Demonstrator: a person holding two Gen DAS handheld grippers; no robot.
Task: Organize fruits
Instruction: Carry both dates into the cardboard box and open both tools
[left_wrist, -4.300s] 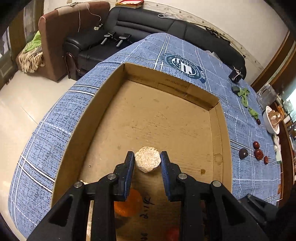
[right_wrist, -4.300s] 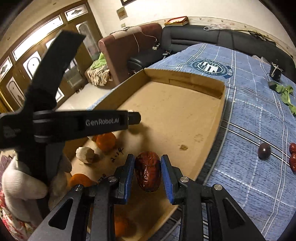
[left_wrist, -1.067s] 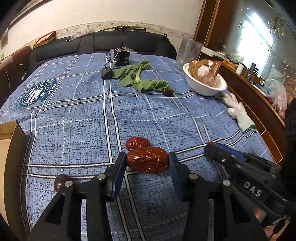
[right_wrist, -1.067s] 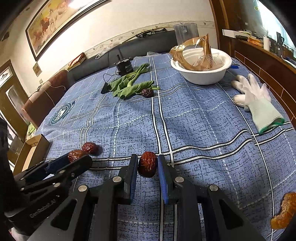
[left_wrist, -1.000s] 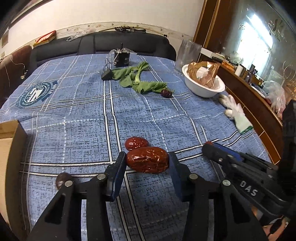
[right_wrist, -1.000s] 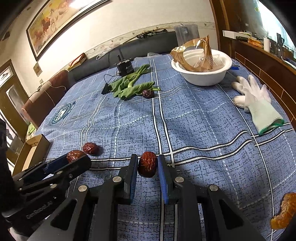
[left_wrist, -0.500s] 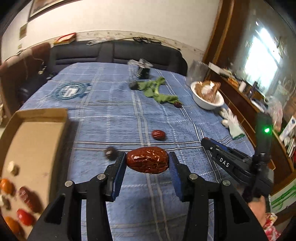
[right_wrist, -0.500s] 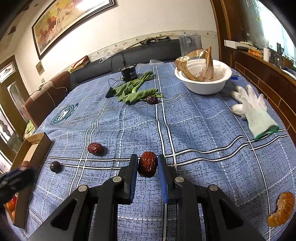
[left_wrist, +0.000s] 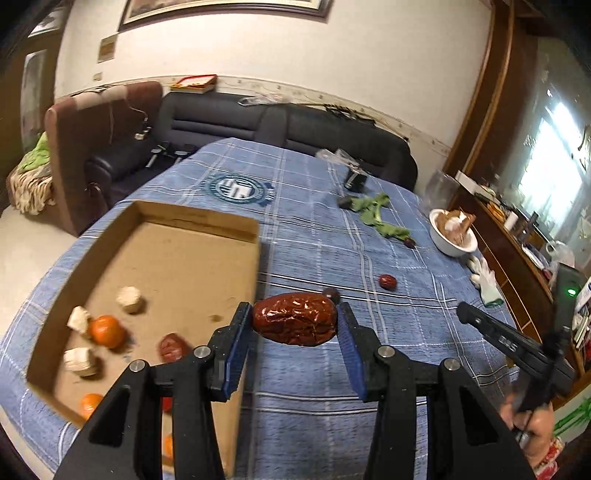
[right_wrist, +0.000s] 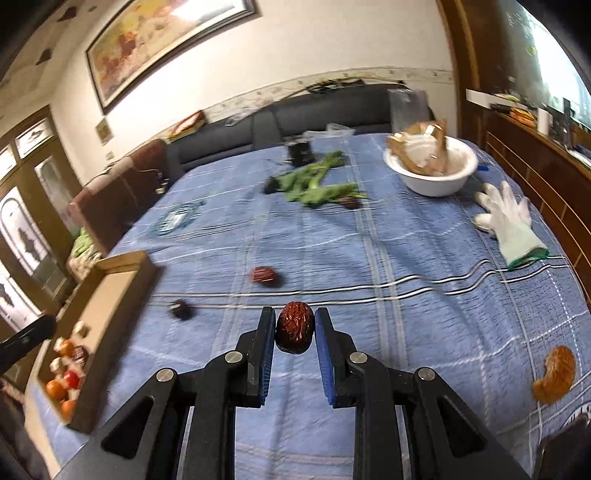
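My left gripper (left_wrist: 294, 325) is shut on a large red date (left_wrist: 294, 324), held in the air just right of the cardboard box (left_wrist: 110, 236). The box holds oranges (left_wrist: 105, 331), pale chunks (left_wrist: 128, 299) and a red date (left_wrist: 171, 348). My right gripper (right_wrist: 294, 332) is shut on a smaller red date (right_wrist: 294, 326) above the blue cloth. Loose on the cloth lie a red date (right_wrist: 263, 275) and a dark fruit (right_wrist: 180, 308). The box shows at the left in the right wrist view (right_wrist: 114, 295).
A white bowl (right_wrist: 432, 184) with a brown bag, green leaves (right_wrist: 314, 188), a white glove (right_wrist: 511, 221) and an orange-brown piece (right_wrist: 556, 373) lie on the blue checked tablecloth (right_wrist: 406, 258). A dark sofa (left_wrist: 280, 125) stands behind the table.
Both grippers have lifted their dates off the cloth. The left gripper has swung left toward the box, which now fills the left of its view.
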